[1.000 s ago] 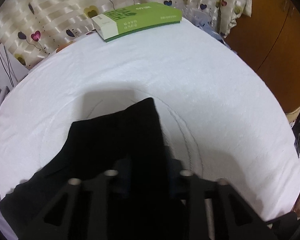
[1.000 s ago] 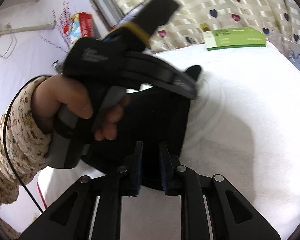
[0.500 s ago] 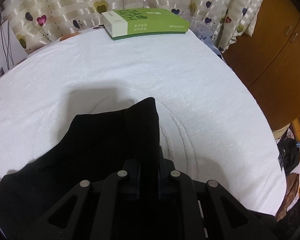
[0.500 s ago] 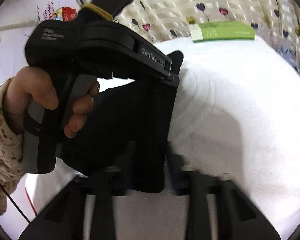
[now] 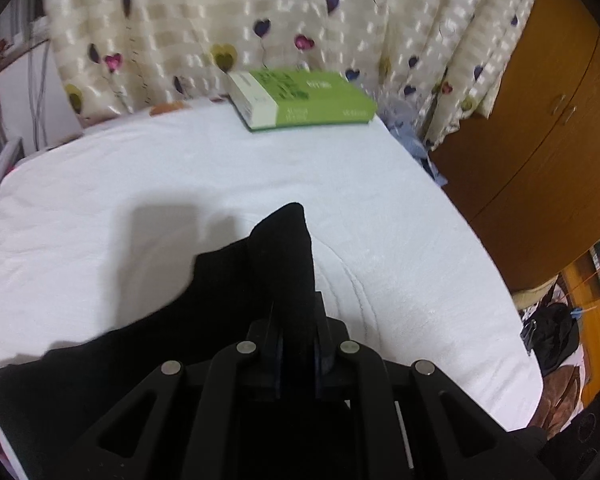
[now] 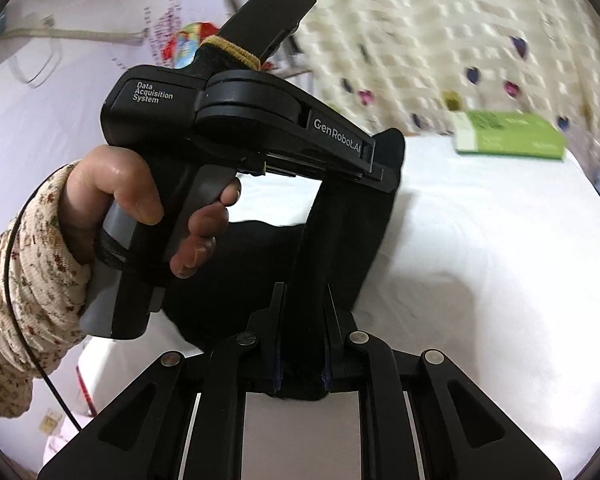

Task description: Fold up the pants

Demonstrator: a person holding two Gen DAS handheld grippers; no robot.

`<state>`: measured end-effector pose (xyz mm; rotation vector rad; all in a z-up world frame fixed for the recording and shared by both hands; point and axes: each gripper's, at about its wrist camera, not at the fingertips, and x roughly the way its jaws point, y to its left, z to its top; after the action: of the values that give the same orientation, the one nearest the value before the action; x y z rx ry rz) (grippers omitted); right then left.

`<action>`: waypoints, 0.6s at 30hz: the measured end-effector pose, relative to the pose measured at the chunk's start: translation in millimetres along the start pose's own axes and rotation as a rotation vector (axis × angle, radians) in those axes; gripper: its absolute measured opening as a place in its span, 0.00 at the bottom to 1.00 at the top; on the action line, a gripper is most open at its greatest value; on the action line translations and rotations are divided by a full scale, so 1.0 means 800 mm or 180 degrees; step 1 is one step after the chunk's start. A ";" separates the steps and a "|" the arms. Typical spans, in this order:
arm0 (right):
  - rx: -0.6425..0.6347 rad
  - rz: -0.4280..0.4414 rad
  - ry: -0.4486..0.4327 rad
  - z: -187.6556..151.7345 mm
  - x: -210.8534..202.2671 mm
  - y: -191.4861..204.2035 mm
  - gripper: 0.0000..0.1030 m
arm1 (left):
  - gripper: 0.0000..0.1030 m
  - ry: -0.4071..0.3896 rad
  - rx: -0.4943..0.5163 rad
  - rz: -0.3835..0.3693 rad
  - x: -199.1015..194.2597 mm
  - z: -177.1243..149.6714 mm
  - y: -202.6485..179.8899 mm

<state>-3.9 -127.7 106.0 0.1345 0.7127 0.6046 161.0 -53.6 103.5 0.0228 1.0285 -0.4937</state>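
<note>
Holding one edge of the black pants [image 5: 236, 292] in each tool, the person seemed ready to carry that edge over and make a fold. The left gripper [image 5: 296, 320] had its jaws shut tight on the dark cloth, so the pants would not slip when lifted. The right gripper [image 6: 302, 328] had its jaws clamped on a strip of the same cloth, which ran up from them toward the other tool. A hand [image 6: 140, 208] in a flowery sleeve [image 6: 24, 280] held the left tool's handle just above the pants. Part of the pants hung in the air between the two tools, and the rest lay on the white bed [image 5: 380, 208]. Gripping two spots side by side probably kept the edge straight, so the fold would come out neat. A green box [image 5: 300, 98] sat at the far side of the bed by the heart curtain [image 5: 220, 20], well away from the pants and out of the way.
</note>
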 end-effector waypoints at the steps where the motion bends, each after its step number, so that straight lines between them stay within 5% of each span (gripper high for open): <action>1: -0.0054 0.0038 0.0004 0.004 0.003 0.009 0.14 | 0.11 -0.0037 -0.0020 0.0008 -0.008 -0.001 0.007; 18: -0.0552 0.0630 0.0214 0.050 0.102 0.117 0.14 | 0.11 -0.0518 -0.0545 0.0075 -0.107 -0.046 0.167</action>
<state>26.3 -1.6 118.6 0.0239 0.7135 0.8606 149.7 107.0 126.7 -0.1552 0.9066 -0.3783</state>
